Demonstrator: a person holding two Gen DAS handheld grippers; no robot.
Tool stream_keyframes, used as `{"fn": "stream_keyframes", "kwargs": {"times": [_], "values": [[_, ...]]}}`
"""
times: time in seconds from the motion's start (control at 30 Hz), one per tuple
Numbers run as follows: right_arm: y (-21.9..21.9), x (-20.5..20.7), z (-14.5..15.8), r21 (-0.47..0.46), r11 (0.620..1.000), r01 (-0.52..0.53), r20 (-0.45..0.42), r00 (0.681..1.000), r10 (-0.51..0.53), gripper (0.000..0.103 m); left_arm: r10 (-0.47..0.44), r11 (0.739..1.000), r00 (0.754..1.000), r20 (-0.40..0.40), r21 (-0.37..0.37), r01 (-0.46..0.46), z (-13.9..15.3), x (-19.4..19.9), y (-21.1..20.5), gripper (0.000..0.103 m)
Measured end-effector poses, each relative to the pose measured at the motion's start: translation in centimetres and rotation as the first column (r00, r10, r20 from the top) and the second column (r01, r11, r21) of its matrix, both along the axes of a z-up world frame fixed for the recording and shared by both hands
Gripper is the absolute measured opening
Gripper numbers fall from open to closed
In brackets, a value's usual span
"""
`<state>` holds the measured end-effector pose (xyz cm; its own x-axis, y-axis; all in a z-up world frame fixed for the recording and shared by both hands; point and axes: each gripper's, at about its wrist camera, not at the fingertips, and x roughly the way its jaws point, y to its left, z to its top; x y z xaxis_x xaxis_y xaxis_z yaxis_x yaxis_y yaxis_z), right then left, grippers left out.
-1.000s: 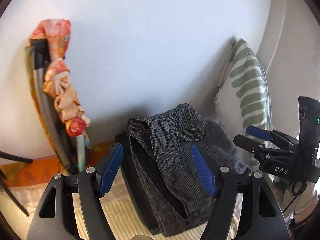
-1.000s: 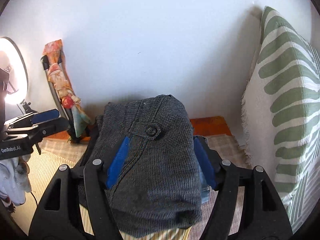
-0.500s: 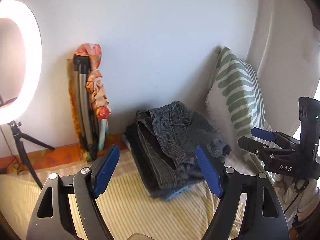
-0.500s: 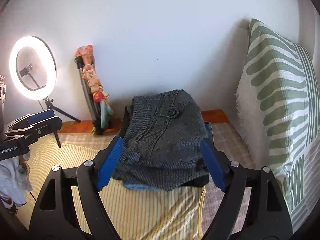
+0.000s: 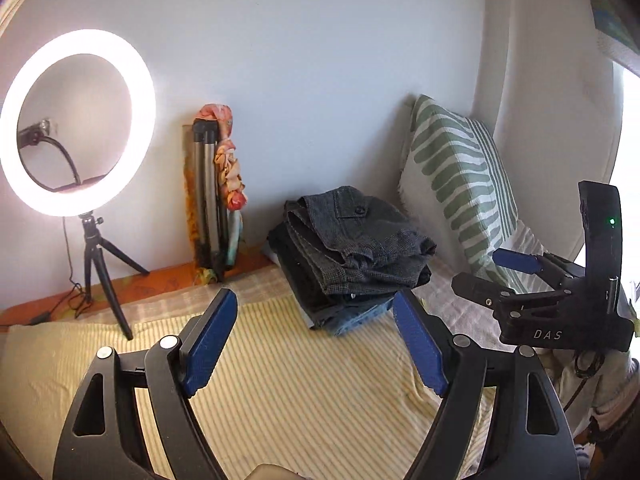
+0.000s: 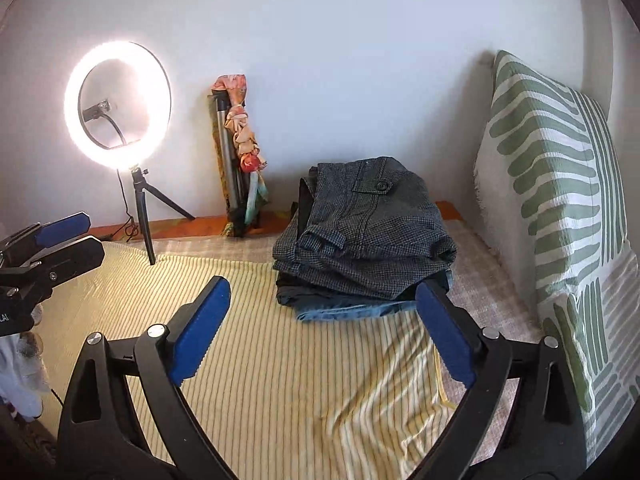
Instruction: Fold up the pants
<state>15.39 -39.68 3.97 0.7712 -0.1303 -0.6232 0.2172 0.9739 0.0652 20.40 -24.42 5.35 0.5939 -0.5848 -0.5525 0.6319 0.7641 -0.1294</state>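
Pants (image 6: 372, 224) — grey houndstooth weave, buttoned pocket flap up, folded into a squat rectangle and set on top of a stack of darker trousers and blue denim (image 6: 348, 312), near the wall beside the green-striped pillow (image 6: 560, 184). Fold looks done; I judge little left beyond tidying one rumpled edge. My left gripper (image 5: 316, 344) and right gripper (image 6: 320, 332) — blue ribbed pads spread apart, holding nothing, over the yellow ribbed bedspread (image 6: 280, 380)
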Motion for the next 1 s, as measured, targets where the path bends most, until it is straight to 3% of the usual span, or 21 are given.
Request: {"fn": "stream_keyframes", "kwargs": {"times": [0.33,0.57,1.0], "values": [[3.2,-3.4,-1.6,-0.061,0.995,0.073,0.025,0.997,-0.072,0.102,0.033,0.999,0.999,0.000,0.033,-0.032,-3.1,-3.7,3.3,0.080],[4.3,-4.4,-2.7,-0.078,0.988,0.130,0.057,0.990,-0.125,0.103,0.060,0.997,0.997,-0.046,0.051,-0.058,-5.6,-4.4,4.7,0.080],[4.8,-4.1,-4.7,-0.085,0.986,0.145,0.050,0.989,-0.141,0.103,0.107,0.991,0.994,-0.014,0.083,-0.106,-6.8,-4.3,5.7,0.080]]}}
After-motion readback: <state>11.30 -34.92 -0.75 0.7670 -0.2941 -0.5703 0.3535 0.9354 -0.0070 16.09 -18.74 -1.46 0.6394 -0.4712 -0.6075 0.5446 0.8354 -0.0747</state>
